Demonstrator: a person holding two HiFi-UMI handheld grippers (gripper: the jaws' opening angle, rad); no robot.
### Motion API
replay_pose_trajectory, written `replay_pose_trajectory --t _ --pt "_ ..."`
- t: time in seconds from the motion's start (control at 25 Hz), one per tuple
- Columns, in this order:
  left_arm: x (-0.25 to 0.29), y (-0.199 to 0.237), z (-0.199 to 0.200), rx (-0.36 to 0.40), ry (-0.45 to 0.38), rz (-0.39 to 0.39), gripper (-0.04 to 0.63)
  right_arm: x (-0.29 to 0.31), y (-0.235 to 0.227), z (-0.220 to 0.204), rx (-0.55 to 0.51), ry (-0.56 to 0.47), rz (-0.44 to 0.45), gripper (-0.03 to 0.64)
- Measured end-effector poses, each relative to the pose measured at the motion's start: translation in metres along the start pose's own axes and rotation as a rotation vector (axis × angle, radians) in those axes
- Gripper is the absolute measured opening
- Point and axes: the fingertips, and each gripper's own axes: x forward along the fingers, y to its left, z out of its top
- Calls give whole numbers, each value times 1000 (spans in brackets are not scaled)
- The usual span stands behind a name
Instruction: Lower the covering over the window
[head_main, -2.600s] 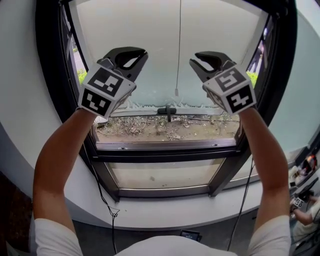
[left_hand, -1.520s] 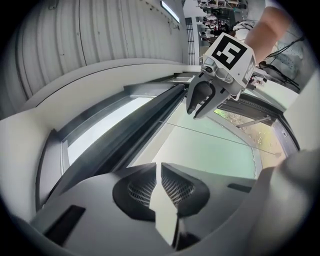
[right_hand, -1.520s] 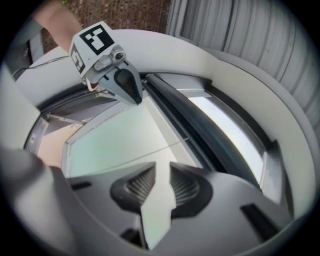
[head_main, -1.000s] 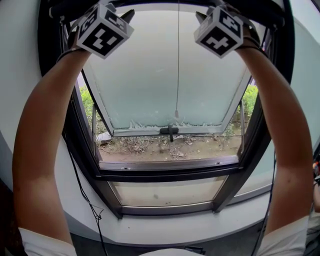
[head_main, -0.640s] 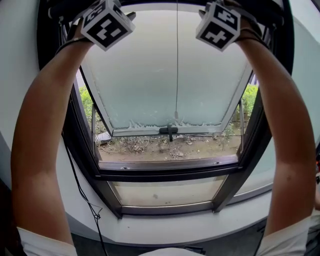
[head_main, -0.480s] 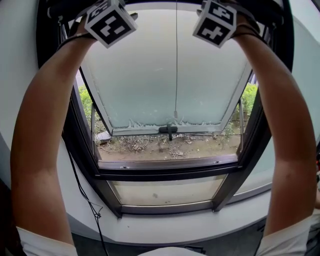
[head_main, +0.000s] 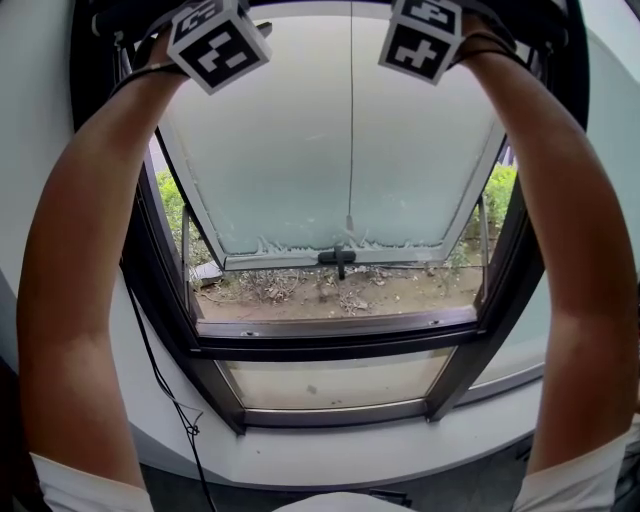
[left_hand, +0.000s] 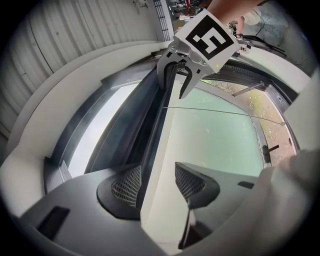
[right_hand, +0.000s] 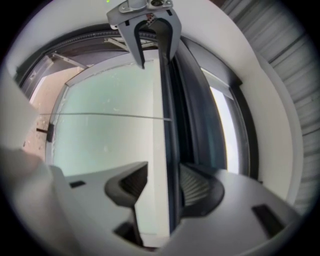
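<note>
Two claws just opened, one blind bar

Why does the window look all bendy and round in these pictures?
Head view: the wide lens bows the window frame, and daylight through the pane leaves it dark. Left gripper view: black corners ring the picture, and the white wall bends like an arch. Right gripper view: softer all over, with white glare on the glass strip.
</note>
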Motion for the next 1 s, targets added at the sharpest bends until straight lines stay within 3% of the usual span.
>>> replay_pose_trajectory --t 0.24,0.44,0.56,0.72,1.0 --pt "-2 -1 -1 34 -14 14 202 -2 2 2 8 4 29 192" --pt "-4 6 9 11 -57 45 202 -3 4 1 16 40 60 190" --pt "4 5 4 -16 -23 21 215 -5 6 -1 18 43 73 141" --pt "11 -8 -7 -48 28 -36 224 -10 13 1 15 28 93 132" --pt "-2 -37 -5 -29 15 -117 221 -19 34 -5 4 31 141 95"
